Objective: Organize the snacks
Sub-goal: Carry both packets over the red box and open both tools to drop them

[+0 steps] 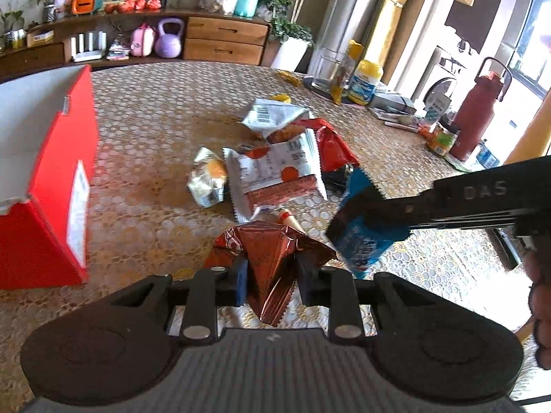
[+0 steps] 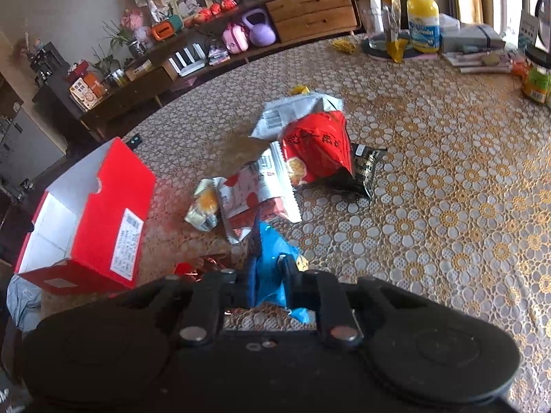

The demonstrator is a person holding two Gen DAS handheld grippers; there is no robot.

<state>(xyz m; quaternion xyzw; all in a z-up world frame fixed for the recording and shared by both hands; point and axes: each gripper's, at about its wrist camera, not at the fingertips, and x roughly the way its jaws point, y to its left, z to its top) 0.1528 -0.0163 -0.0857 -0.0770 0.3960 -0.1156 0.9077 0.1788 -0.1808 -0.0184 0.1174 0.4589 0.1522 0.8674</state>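
My left gripper point(image 1: 272, 275) is shut on a shiny red-brown foil snack packet point(image 1: 272, 258), held above the table. My right gripper point(image 2: 267, 275) is shut on a blue snack packet point(image 2: 272, 261); it also shows in the left wrist view point(image 1: 361, 241), just right of the foil packet. An open red box point(image 1: 51, 179) with a white inside stands at the left, also in the right wrist view point(image 2: 103, 213). A pile of snack packets lies mid-table: a white and red one point(image 1: 275, 175), a small silver one point(image 1: 208, 179), a red bag point(image 2: 316, 148), a white bag point(image 2: 296, 110) and a black packet point(image 2: 365, 165).
The table has a gold lace cloth point(image 2: 447, 206). At its far right edge stand a yellow-lidded jar point(image 1: 365, 82), a glass point(image 1: 330, 65), a red bottle point(image 1: 478, 117), a small jar point(image 1: 444, 137) and books. A wooden sideboard point(image 1: 224, 39) lies beyond the table.
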